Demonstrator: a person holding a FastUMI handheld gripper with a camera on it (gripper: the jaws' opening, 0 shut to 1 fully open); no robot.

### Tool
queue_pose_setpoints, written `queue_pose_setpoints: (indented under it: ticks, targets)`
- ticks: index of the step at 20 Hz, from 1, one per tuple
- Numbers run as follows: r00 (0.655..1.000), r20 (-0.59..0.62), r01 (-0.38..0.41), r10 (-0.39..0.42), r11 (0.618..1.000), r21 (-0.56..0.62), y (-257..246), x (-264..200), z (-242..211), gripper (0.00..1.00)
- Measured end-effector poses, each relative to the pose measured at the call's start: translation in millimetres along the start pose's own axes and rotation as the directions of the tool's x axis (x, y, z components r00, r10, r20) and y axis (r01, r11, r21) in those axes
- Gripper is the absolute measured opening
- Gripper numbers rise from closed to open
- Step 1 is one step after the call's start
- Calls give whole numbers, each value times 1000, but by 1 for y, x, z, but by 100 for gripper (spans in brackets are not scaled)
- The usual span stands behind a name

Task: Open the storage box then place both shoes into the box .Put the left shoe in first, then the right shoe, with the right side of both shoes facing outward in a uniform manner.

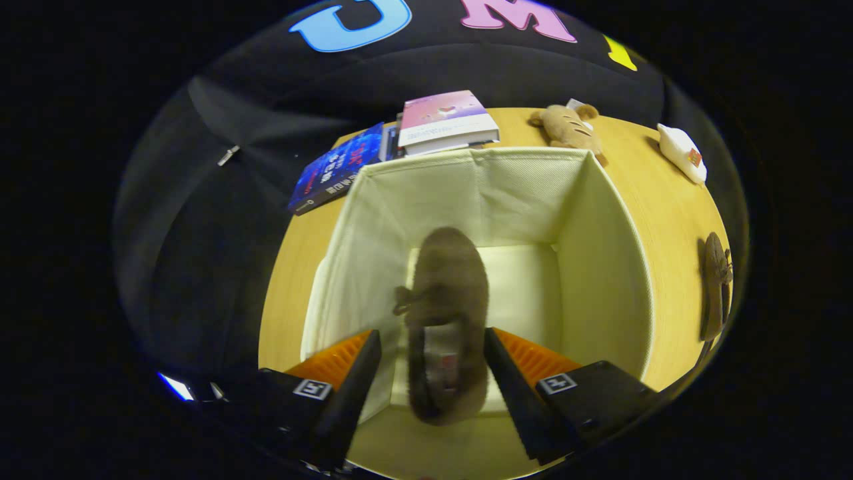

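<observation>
Fingers of the gripper (432, 373) stand spread apart at the bottom of the frame, released, poised over the open box (603, 267) at centre. A brown shoe (446, 300) lies on the box floor, seen between and just beyond the fingers, touching neither, its toe pointing toward the far wall. The second shoe (714, 287) rests on the table (666, 200) at the right edge of the frame, well apart from the gripper, outside the box. Books (446, 120) sit beyond the box at upper centre; a plush toy (570, 127) lies to their right.
</observation>
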State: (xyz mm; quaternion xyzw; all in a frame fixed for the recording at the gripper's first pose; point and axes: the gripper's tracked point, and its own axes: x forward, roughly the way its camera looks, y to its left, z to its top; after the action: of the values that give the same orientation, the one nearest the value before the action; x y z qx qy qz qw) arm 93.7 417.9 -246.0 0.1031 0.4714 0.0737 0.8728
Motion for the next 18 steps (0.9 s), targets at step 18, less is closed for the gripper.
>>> queue_pose_setpoints:
  ticks: [18]
  targets:
    - [922,363,197,-135,971,-138,-224,-161,50,99]
